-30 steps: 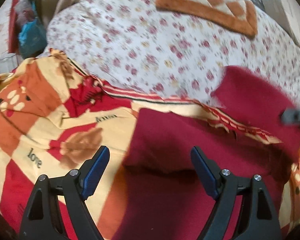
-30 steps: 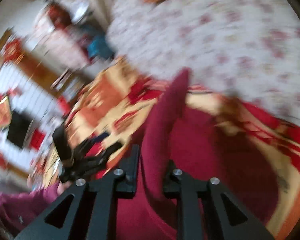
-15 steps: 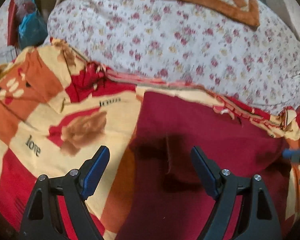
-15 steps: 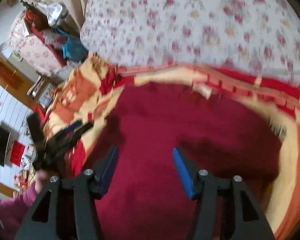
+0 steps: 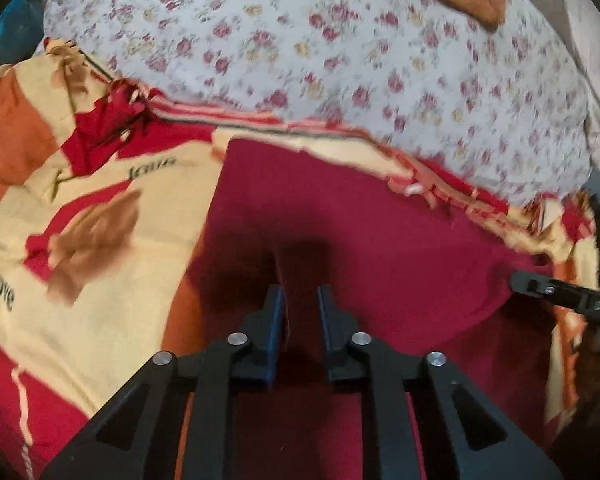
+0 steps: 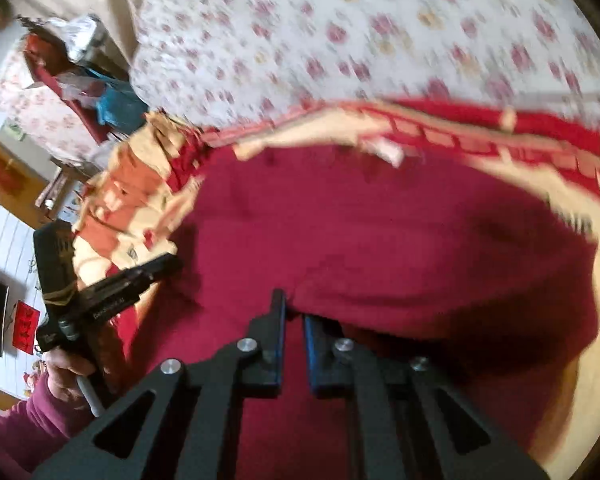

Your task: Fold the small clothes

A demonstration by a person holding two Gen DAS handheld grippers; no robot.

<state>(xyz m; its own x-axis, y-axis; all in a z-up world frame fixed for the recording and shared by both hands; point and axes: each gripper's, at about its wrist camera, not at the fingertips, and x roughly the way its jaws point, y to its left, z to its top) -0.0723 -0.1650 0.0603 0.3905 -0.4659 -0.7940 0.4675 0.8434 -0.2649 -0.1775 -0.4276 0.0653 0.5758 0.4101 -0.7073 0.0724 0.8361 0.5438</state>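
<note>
A dark crimson garment (image 5: 380,240) lies spread, rumpled along its near edge, on a red, cream and orange blanket (image 5: 100,208) printed with "love". The left tongs (image 5: 299,300) are pinched together on a ridge of that cloth; the right tongs (image 6: 294,312) are likewise clamped on a fold. A floral quilt (image 5: 340,60) lies on the bed beyond. Cluttered furniture (image 6: 60,80) stands at the bedside.
</note>
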